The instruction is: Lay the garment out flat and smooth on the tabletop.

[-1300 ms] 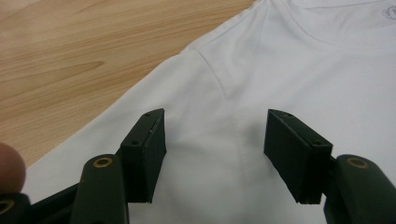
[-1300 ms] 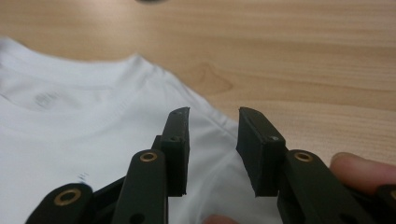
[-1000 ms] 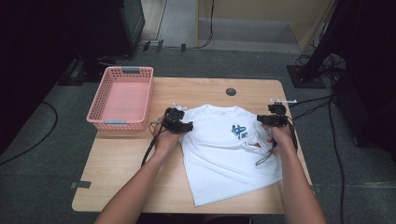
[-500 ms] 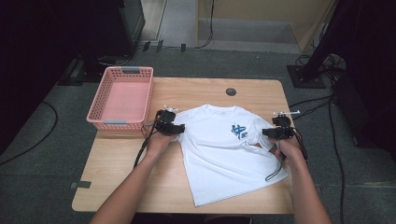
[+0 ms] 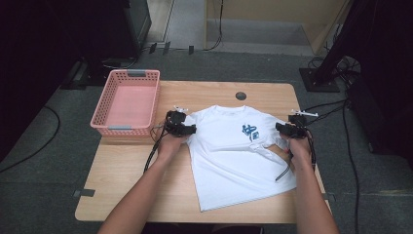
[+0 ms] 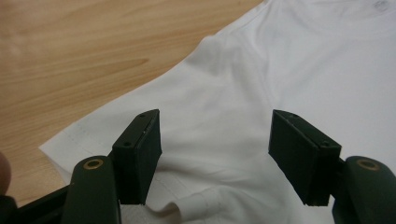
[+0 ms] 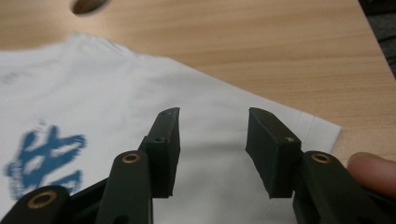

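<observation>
Two grippers, left [image 5: 191, 129] and right [image 5: 279, 127], hover with jaws spread over the shirt's [image 5: 234, 161] sleeves; the right's have just been opening; each should pinch its sleeve's edge squarely.

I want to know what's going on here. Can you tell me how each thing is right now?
T-shirt: spread flat on the table, blue print up, right sleeve rumpled.
Basket: upright, empty.
Table: bears the T-shirt; the basket sits at its left edge.
Left gripper: open over the shirt's sleeve.
Right gripper: jaws just been opening, nothing pinched between them.
</observation>
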`<state>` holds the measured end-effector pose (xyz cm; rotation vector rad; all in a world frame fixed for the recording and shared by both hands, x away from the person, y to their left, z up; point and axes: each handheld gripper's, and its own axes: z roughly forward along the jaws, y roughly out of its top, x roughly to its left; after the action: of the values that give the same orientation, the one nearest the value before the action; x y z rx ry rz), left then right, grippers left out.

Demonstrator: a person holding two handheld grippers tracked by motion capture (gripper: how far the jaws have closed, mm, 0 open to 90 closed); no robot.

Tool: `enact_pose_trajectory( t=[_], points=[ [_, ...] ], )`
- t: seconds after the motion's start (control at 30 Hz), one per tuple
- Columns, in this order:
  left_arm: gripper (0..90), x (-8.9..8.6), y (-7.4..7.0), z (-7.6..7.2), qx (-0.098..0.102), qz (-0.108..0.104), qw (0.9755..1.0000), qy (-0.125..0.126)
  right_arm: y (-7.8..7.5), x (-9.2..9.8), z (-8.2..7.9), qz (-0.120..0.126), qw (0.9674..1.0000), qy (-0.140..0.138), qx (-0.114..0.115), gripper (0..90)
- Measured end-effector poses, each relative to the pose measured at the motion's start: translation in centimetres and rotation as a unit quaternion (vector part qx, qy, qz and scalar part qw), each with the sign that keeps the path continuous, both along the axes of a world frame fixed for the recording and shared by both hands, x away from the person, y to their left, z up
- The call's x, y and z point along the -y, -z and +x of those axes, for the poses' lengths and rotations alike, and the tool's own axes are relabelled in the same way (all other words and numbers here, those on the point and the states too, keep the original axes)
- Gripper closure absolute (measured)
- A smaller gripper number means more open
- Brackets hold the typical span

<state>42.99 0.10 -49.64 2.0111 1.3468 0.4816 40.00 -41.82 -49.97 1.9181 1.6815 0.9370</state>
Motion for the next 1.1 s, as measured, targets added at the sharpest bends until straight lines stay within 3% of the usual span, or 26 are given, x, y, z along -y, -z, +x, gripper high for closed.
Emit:
enact_pose_trajectory(
  t=[0.07,0.17,0.2,0.27,0.43,0.8,1.03,1.1],
  points=[
    [34.4,0.1,-0.2,-0.5,0.002,0.003,1.0000,0.008,-0.6,-0.1,-0.7,-0.006,0.9998,-0.014,0.010,56.3],
    [33.8,0.0,-0.3,-0.9,0.001,0.006,0.9999,0.011,-0.9,-0.4,-1.5,-0.021,0.9993,-0.032,-0.001,56.6],
    [32.8,-0.1,-0.1,-1.1,-0.005,0.007,0.9999,0.013,-0.7,-0.7,-2.2,-0.028,0.9978,-0.054,-0.024,56.4],
    [32.7,-0.1,-0.1,-1.3,-0.003,0.005,0.9999,0.012,-0.5,-0.9,-2.7,-0.037,0.9970,-0.062,-0.028,56.3],
    [32.7,-0.2,-0.1,-2.9,0.004,-0.003,0.9998,0.019,-0.2,-1.0,-4.5,-0.017,0.9965,-0.080,-0.020,55.1],
    [28.8,0.7,0.4,-8.8,0.017,-0.004,0.9981,0.058,-0.1,-1.4,-9.1,-0.007,0.9930,-0.118,0.004,52.5],
    [21.5,1.0,1.0,-11.6,0.014,0.010,0.9981,0.059,0.4,-1.1,-11.2,-0.002,0.9926,-0.121,0.001,51.0],
    [21.5,1.0,1.0,-12.9,0.013,0.016,0.9972,0.071,0.7,-0.9,-12.5,0.005,0.9921,-0.125,0.005,50.2]
  ],
)
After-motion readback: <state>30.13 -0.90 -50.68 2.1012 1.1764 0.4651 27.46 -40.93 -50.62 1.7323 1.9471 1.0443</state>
